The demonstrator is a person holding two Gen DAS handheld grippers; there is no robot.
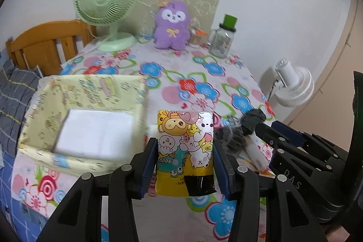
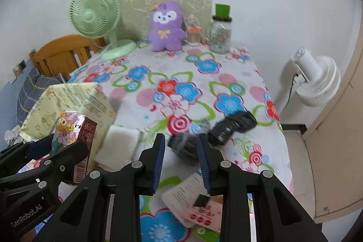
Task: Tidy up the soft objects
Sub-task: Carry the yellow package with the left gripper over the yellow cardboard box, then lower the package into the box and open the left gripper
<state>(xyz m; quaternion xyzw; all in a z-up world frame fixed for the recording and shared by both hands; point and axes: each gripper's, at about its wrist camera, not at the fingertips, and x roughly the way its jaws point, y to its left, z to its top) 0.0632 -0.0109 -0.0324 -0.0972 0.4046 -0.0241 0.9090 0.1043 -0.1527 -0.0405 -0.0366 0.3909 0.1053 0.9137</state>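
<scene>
While the left tongs (image 1: 185, 165) sit clamped on a yellow cartoon-print packet (image 1: 185, 151), both blue pads pressing its side edges, the packet hangs upright above the flowered surface (image 1: 181, 74), just right of the pale yellow fabric box (image 1: 45, 110). A white folded pad (image 1: 95, 133) lies in the bottom of that box. The right tongs (image 2: 181, 155) stand apart with nothing between the pads; beyond their tips a dark grey fuzzy bundle (image 2: 183, 146) lies on the surface, touching a black roll (image 2: 233, 126) to its right. A white foam pad (image 2: 120, 144) rests on the surface just beside the box's near right corner, and a printed flat carton (image 2: 195, 208) lies under the right tongs at the near edge. At the far side stand a green fan (image 1: 104, 6), a purple plush toy (image 1: 172, 24) and a glass jar (image 1: 221, 40). A white fan (image 2: 317, 81) stands off the surface to the right
</scene>
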